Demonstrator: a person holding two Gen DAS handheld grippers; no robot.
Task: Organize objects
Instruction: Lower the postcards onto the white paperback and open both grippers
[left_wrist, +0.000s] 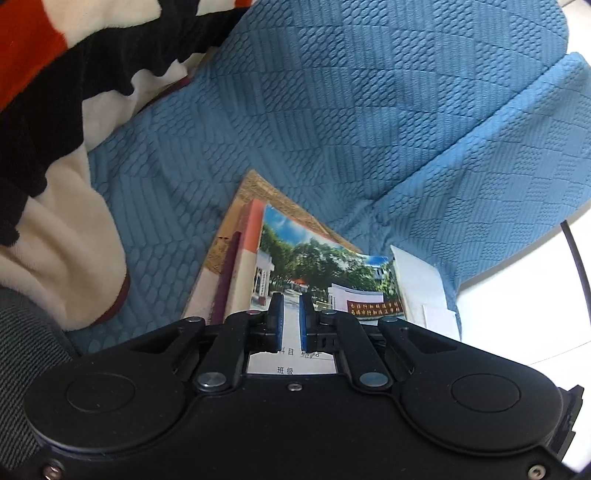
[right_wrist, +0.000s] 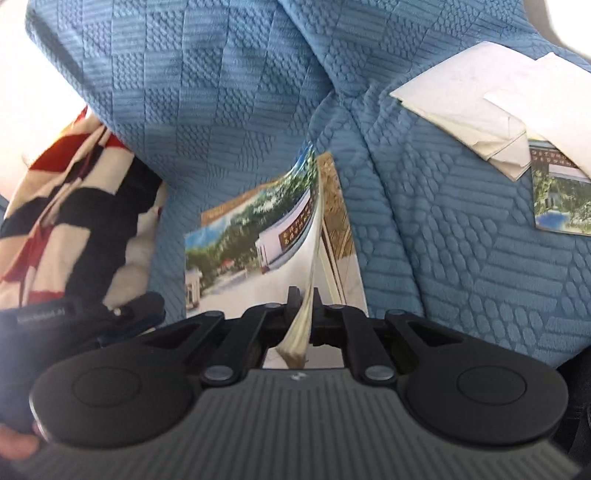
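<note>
A thin notebook with a photo cover (left_wrist: 325, 269) lies on top of a small stack of books on the blue sofa seat (left_wrist: 332, 110). My left gripper (left_wrist: 291, 299) hangs over the notebook's near part, its blue pads nearly together and nothing visible between them. In the right wrist view my right gripper (right_wrist: 306, 295) is shut on the notebook's (right_wrist: 251, 236) right edge, which curls up and runs edge-on between the fingers. The left gripper (right_wrist: 140, 314) shows at the notebook's lower left corner.
Under the notebook lies a brown patterned book (left_wrist: 251, 192) (right_wrist: 336, 206). White papers (right_wrist: 461, 107) and a second photo-cover notebook (right_wrist: 557, 199) lie on the right cushion. A red, black and cream blanket (left_wrist: 55, 110) (right_wrist: 74, 206) is bunched at the left.
</note>
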